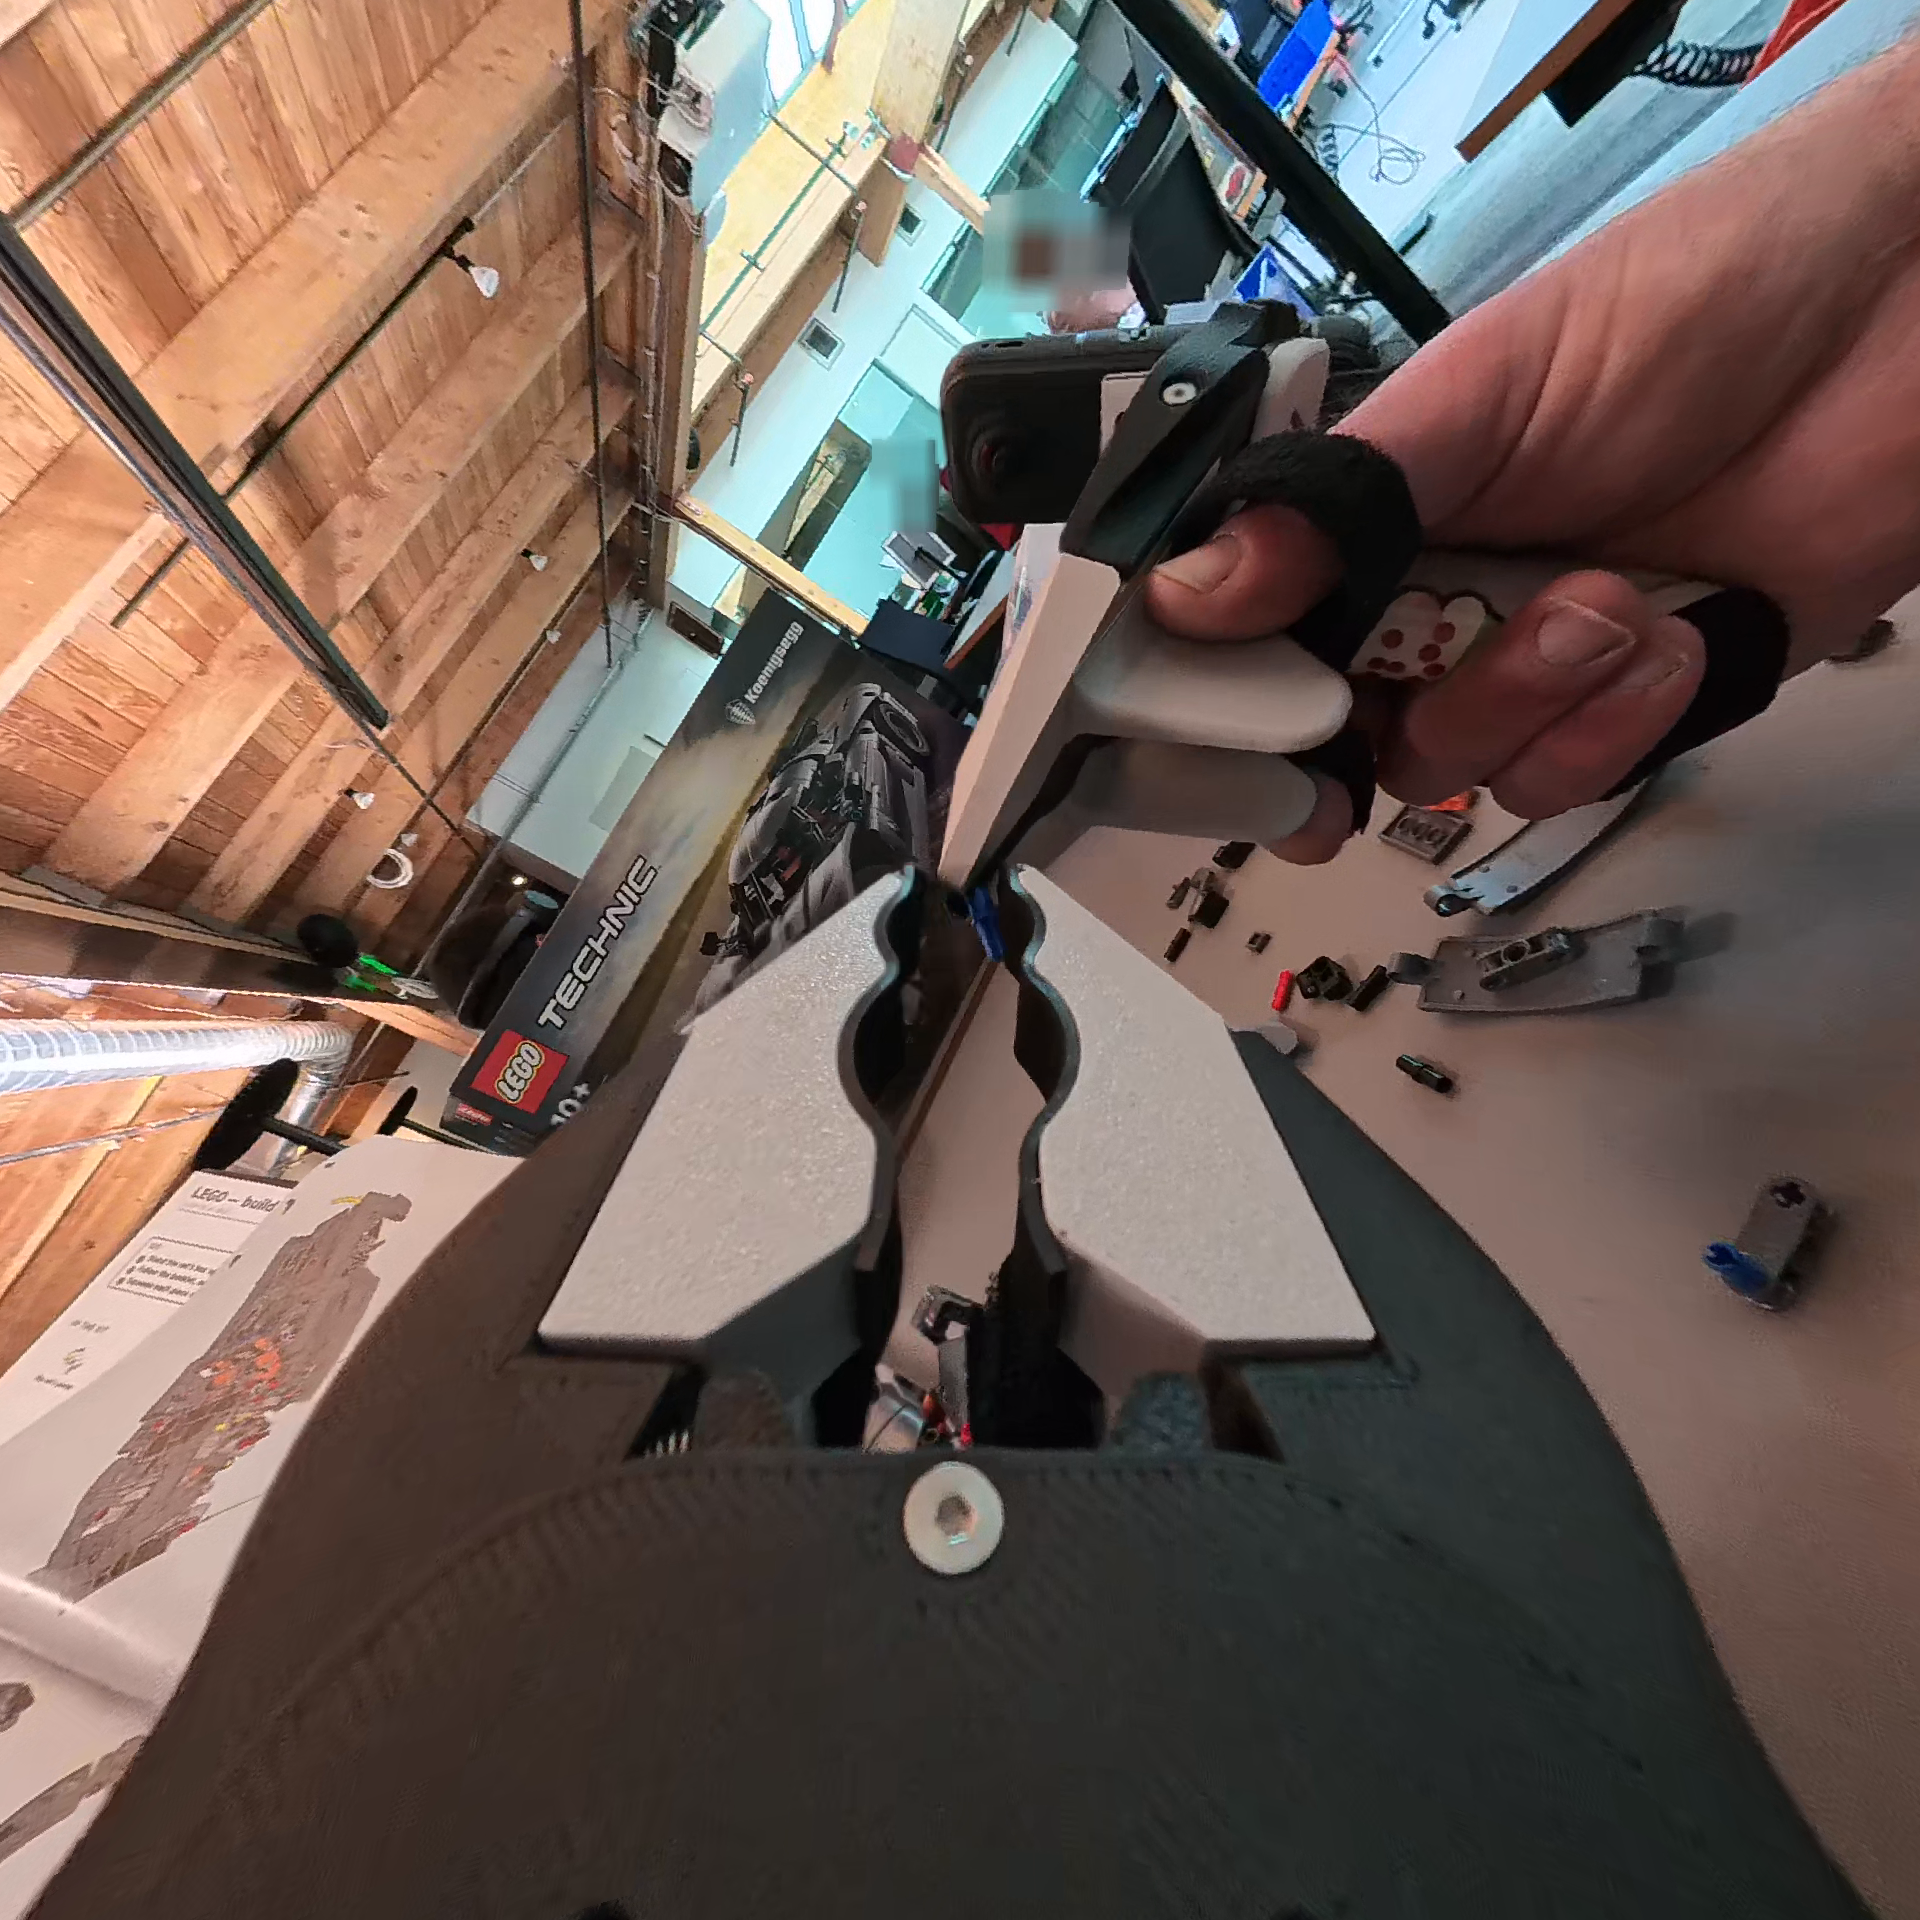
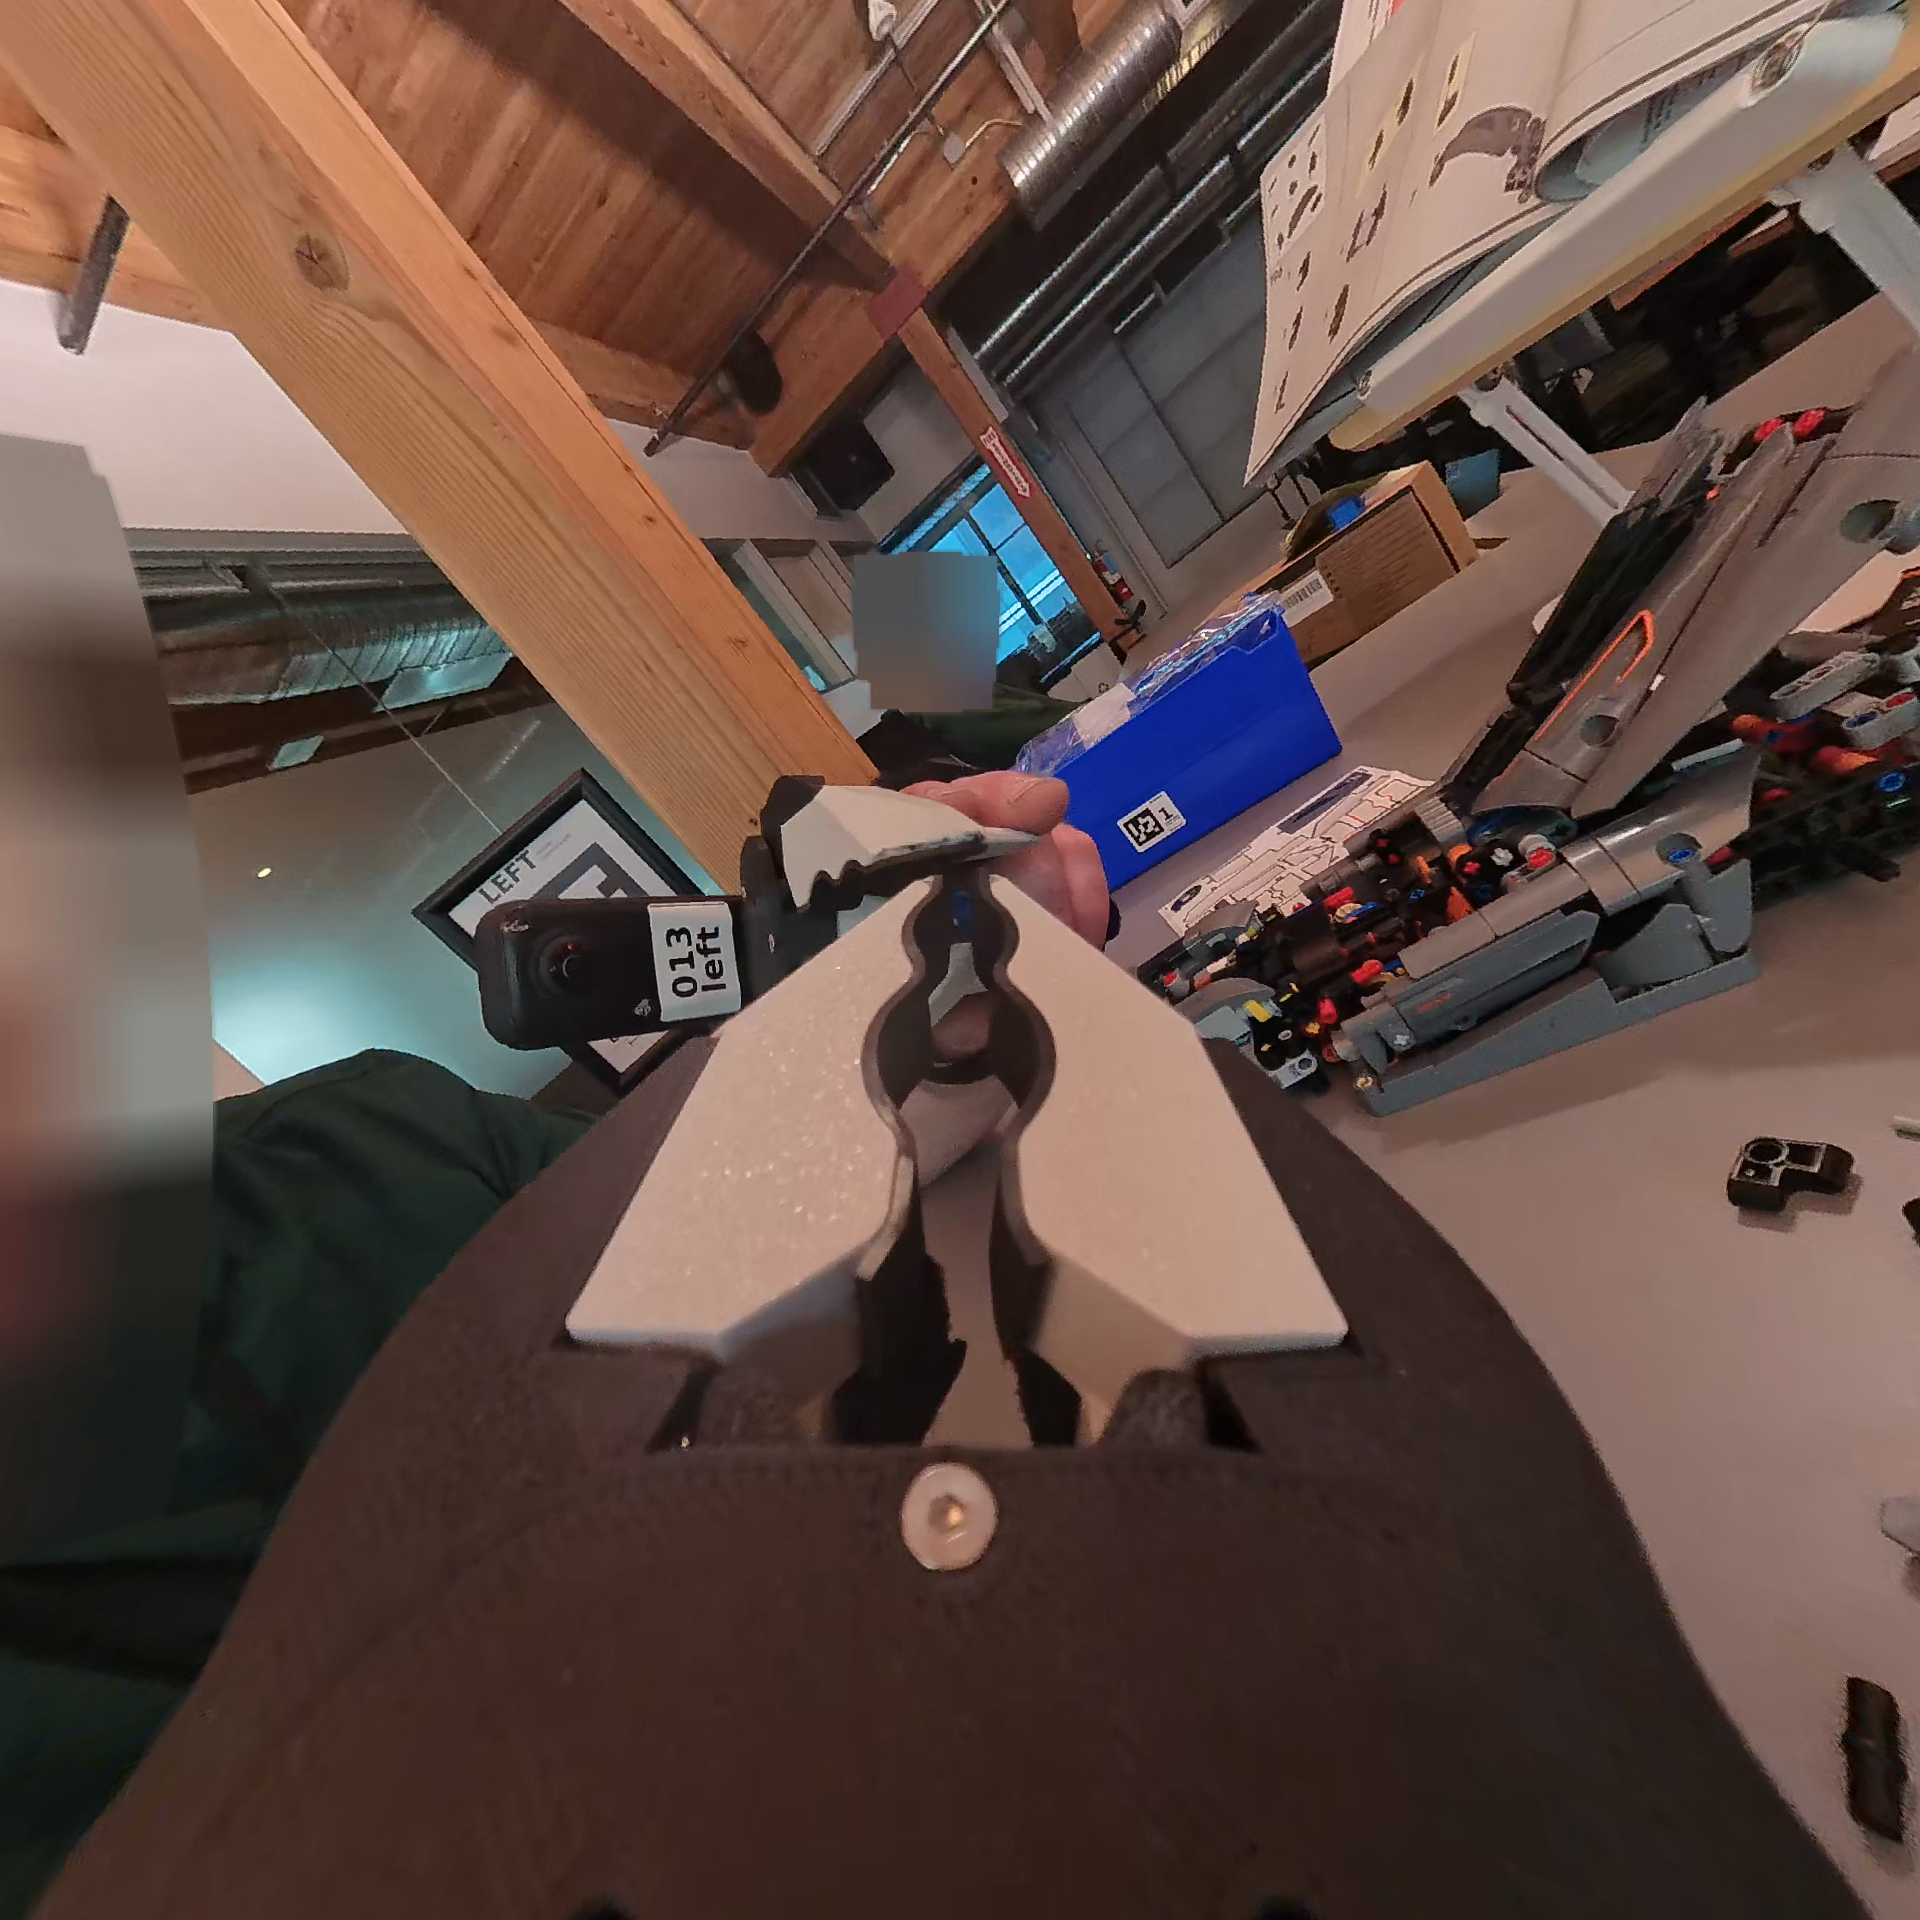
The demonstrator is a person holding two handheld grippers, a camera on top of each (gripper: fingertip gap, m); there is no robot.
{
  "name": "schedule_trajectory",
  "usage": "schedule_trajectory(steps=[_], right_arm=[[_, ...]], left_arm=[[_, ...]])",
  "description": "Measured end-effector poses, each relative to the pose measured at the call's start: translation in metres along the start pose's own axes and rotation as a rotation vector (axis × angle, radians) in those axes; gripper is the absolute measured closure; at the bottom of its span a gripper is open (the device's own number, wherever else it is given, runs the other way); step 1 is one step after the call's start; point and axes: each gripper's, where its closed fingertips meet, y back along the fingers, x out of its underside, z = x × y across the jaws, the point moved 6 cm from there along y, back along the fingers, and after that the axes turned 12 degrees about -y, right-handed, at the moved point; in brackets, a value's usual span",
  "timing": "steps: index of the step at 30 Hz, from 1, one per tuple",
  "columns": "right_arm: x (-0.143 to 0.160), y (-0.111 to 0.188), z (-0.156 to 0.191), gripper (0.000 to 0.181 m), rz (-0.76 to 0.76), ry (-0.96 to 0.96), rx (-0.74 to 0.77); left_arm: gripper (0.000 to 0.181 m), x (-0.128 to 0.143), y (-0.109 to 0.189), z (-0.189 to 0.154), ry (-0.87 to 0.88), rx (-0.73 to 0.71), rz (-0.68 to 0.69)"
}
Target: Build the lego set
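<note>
Pinching a small blue peg [image 1: 983,921] at their tips, the fingers of the left gripper [image 1: 966,899] stand nearly closed, raised above the table [image 1: 1558,1455]. The right gripper [image 1: 961,868], held in a hand [image 1: 1507,540], meets the same peg tip to tip. From the right wrist view the right gripper's [image 2: 961,896] jaws are drawn close around the blue peg [image 2: 962,914], with the left gripper's [image 2: 935,847] tips touching it from above. Loose dark and grey pieces lie scattered on the table, among them a grey block with a blue pin [image 1: 1771,1242]. The half-built grey car [image 2: 1558,914] sits on the table beside a blue bin [image 2: 1216,758].
</note>
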Motion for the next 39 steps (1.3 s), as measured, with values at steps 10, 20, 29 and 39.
schedule_trajectory(steps=[10, 20, 29, 39], right_arm=[[-0.0064, 0.0073, 0.0016, 0.18, -0.058, -0.007, -0.026], [-0.006, 0.0067, 0.0035, 0.179, -0.048, 0.022, 0.003], [-0.0051, 0.0082, 0.0028, 0.17, -0.011, 0.078, 0.079], [-0.0005, 0.0052, 0.0022, 0.178, 0.039, 0.111, 0.118]], left_arm=[[0.174, 0.0021, 0.0008, -0.0002, -0.011, -0.011, 0.018], [0.181, 0.0021, 0.0016, -0.0016, -0.036, -0.006, 0.033], [0.181, 0.0046, 0.0035, 0.0003, -0.025, 0.011, 0.039], [0.18, 0.0042, 0.0031, -0.0035, -0.054, 0.039, 0.043]])
